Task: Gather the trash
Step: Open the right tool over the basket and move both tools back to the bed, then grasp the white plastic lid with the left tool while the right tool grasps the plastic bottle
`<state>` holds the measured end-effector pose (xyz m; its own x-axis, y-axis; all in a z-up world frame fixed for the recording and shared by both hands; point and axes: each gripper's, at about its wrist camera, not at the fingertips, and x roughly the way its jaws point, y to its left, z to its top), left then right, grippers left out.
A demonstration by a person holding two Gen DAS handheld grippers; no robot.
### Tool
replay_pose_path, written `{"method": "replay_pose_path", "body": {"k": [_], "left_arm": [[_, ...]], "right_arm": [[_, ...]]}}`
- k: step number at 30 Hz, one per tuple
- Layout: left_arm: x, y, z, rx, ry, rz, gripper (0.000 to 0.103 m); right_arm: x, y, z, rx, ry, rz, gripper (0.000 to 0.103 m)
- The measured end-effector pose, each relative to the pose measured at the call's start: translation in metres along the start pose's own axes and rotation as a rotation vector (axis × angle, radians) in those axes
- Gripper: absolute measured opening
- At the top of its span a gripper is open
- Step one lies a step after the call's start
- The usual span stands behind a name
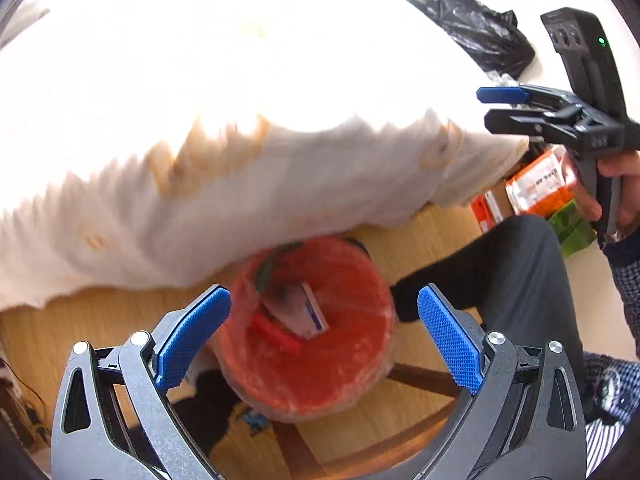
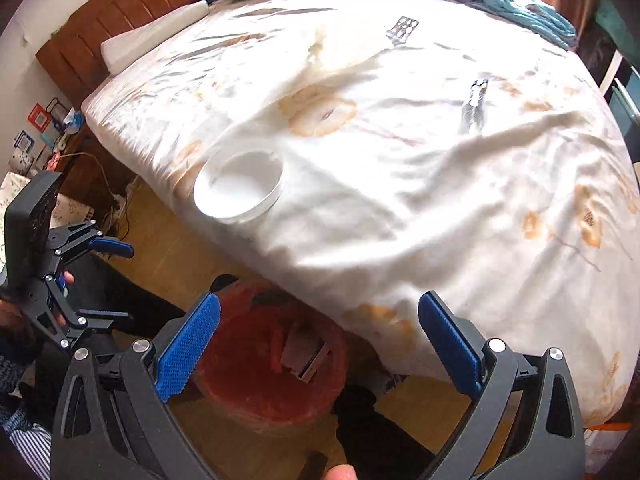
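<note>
Bedsheet (image 2: pixel 400 160) with orange flowers hangs over wooden floor (image 1: pixel 60 332), and below both wide-open, empty tongs, left (image 1: pixel 324 332) and right (image 2: pixel 320 344), stands the red trash bin (image 1: pixel 340 360) at the bed edge, trash inside.

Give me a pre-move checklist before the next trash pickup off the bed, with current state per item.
1. Left gripper empty and open: ok, jaws spread, nothing between them.
2. Right gripper empty and open: ok.
3. Red bin reachable and uncovered: ok, it stands on the floor by the bed edge with a box and red scraps already inside.
4. Next target visible: ok, white round container lies on the bedsheet near the edge.
5. Other trash left on bed: ok, blister pack and a small wrapper show farther back.
6. Container empty or full: cannot tell.
</note>
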<state>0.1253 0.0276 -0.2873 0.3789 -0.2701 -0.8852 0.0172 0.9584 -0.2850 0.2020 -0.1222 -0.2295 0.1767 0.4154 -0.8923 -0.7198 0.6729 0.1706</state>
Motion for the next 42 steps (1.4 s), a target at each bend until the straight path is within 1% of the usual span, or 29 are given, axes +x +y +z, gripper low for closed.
{"method": "replay_pose_path", "body": {"k": [5, 11, 17, 21, 23, 26, 27, 29, 30, 31, 32, 33, 35, 36, 37, 38, 39, 42], "left_arm": [[-0.009, 0.000, 0.033, -0.005, -0.048, 0.020, 0.097], [-0.011, 0.008, 0.072, -0.042, -0.091, 0.036, 0.097], [0.002, 0.025, 0.095, -0.088, -0.121, 0.084, 0.097], [0.012, 0.033, 0.106, -0.106, -0.125, 0.092, 0.096], [0.017, 0.035, 0.110, -0.104, -0.127, 0.097, 0.094], [0.024, 0.037, 0.115, -0.111, -0.127, 0.100, 0.088], [0.026, 0.038, 0.116, -0.113, -0.127, 0.102, 0.084], [0.030, 0.040, 0.118, -0.114, -0.126, 0.107, 0.082], [0.033, 0.040, 0.119, -0.109, -0.123, 0.109, 0.076], [0.035, 0.040, 0.120, -0.105, -0.119, 0.113, 0.066], [0.038, 0.041, 0.121, -0.104, -0.116, 0.118, 0.061], [0.039, 0.042, 0.122, -0.105, -0.121, 0.121, 0.060], [0.041, 0.044, 0.124, -0.101, -0.130, 0.125, 0.052], [0.041, 0.045, 0.125, -0.100, -0.133, 0.130, 0.050], [0.041, 0.047, 0.126, -0.102, -0.138, 0.137, 0.042], [0.040, 0.048, 0.126, -0.104, -0.143, 0.147, 0.027], [0.039, 0.049, 0.127, -0.104, -0.146, 0.146, 0.021], [0.039, 0.050, 0.126, -0.099, -0.150, 0.143, 0.014]], "right_arm": [[-0.010, -0.023, 0.031, 0.052, -0.049, -0.057, 0.098], [-0.007, -0.052, 0.057, 0.104, -0.086, -0.107, 0.098], [-0.004, -0.078, 0.080, 0.167, -0.113, -0.142, 0.098], [0.005, -0.094, 0.095, 0.198, -0.113, -0.164, 0.098], [0.009, -0.101, 0.102, 0.213, -0.115, -0.174, 0.098], [0.017, -0.110, 0.115, 0.223, -0.111, -0.191, 0.098], [0.020, -0.113, 0.118, 0.228, -0.108, -0.196, 0.098], [0.027, -0.118, 0.125, 0.239, -0.102, -0.200, 0.098], [0.030, -0.120, 0.128, 0.246, -0.097, -0.199, 0.098], [0.034, -0.123, 0.131, 0.252, -0.092, -0.200, 0.098], [0.038, -0.125, 0.135, 0.257, -0.089, -0.202, 0.098], [0.042, -0.127, 0.138, 0.260, -0.085, -0.204, 0.098], [0.050, -0.131, 0.144, 0.268, -0.077, -0.209, 0.098], [0.054, -0.132, 0.147, 0.270, -0.073, -0.212, 0.098], [0.058, -0.134, 0.150, 0.270, -0.068, -0.216, 0.098], [0.061, -0.135, 0.152, 0.272, -0.064, -0.221, 0.098], [0.065, -0.137, 0.155, 0.277, -0.062, -0.224, 0.098], [0.075, -0.142, 0.160, 0.292, -0.053, -0.231, 0.098]]}}
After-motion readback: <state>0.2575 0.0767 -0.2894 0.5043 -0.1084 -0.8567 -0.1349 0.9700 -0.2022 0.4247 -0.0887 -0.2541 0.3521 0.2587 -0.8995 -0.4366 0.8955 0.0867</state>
